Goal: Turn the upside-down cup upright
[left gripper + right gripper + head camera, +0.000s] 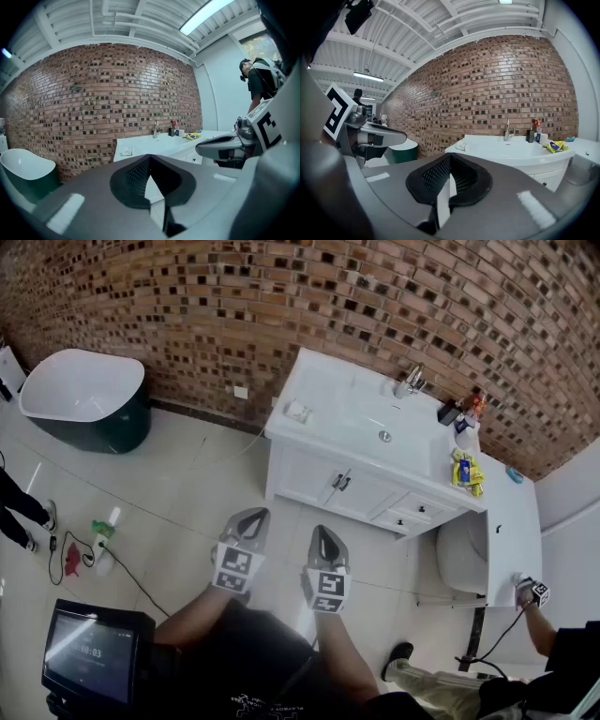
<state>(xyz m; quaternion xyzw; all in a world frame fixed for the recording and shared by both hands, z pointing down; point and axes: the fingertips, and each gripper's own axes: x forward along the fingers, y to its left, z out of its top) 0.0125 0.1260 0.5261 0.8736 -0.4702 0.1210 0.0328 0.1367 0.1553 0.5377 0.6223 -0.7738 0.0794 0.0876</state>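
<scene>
A white vanity (pixel 356 442) with a sink stands against the brick wall, well ahead of me. At its right end, among bottles, sits a small white cup (pixel 466 435), also visible as a cup (pixel 542 138) in the right gripper view. It is too small to tell which way up it stands. My left gripper (pixel 251 517) and right gripper (pixel 323 534) are held side by side above the tiled floor, far short of the vanity. In their own views, the left gripper (pixel 150 157) and right gripper (pixel 450 157) have their jaws together with nothing between them.
A white and dark green bathtub (pixel 84 399) stands at the far left. A toilet (pixel 464 554) sits right of the vanity. A monitor (pixel 94 648) is near my left side. Another person (pixel 553 652) stands at the right, and a bottle (pixel 103 532) with cables lies on the floor.
</scene>
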